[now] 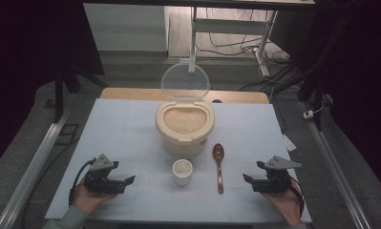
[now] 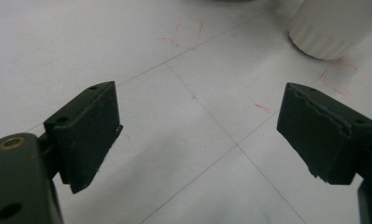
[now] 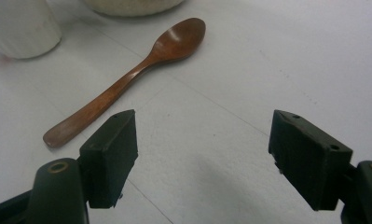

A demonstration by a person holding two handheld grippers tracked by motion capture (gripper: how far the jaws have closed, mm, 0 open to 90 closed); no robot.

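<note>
Both grippers rest near table [image 1: 131,124] front edge, left gripper [image 1: 129,181] and right gripper [image 1: 248,178] each jaws wide, empty; wooden spoon [image 1: 219,164] between right gripper and white cup [image 1: 182,171], rice container [image 1: 184,125] behind, lid up.

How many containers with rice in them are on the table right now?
2. The big rice container sits at the table's middle with its clear lid flipped open; the small white cup stands just in front of it, left of the wooden spoon.
</note>
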